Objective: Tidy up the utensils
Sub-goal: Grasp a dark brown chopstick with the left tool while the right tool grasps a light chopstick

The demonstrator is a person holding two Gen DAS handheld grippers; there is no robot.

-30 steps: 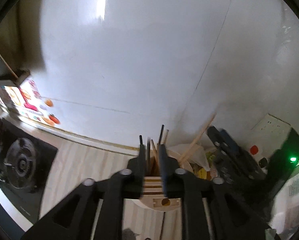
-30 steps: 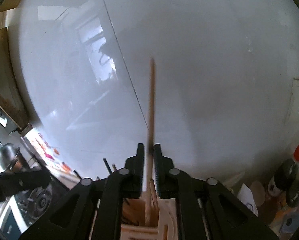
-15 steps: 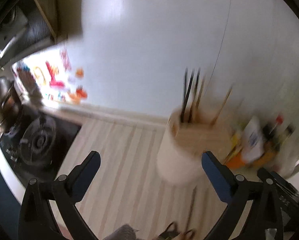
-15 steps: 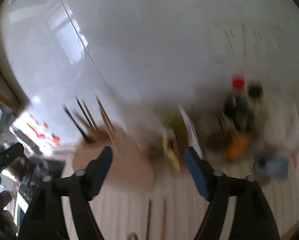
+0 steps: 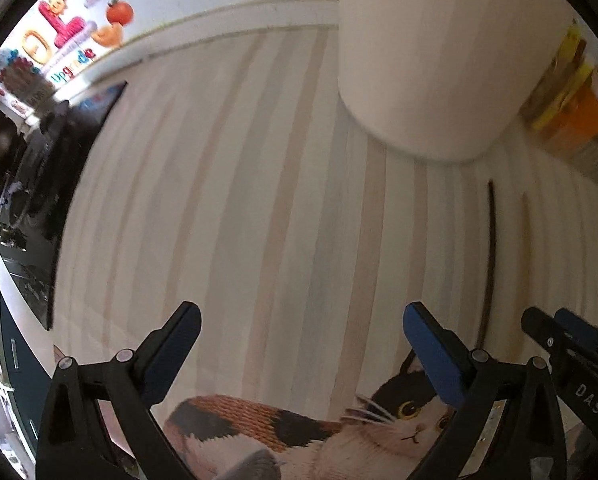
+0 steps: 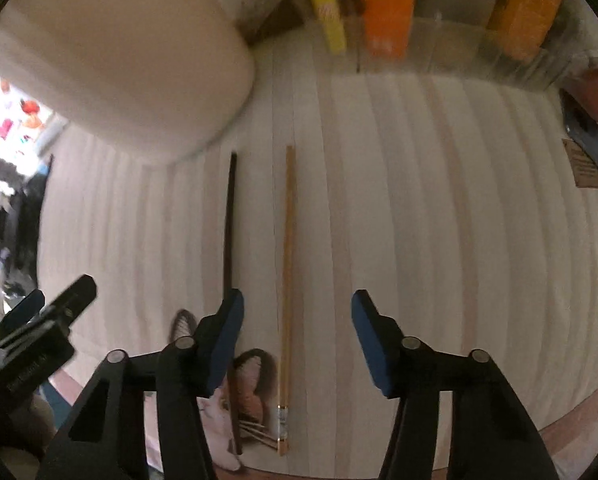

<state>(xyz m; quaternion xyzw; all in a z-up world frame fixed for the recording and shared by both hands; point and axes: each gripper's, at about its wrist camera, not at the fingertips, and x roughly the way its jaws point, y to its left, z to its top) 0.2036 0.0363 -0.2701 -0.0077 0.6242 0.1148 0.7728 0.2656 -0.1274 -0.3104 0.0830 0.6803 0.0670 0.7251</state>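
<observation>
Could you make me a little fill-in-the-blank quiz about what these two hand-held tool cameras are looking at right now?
1. Two chopsticks lie on the striped mat: a light wooden chopstick and a ____ chopstick beside it.
2. The right tool is ____, with the light chopstick between its fingers' line of sight.
3. The animal printed on the mat's near edge is a ____.
4. The left tool holds ____.

Missing words: dark; open; cat; nothing
</observation>
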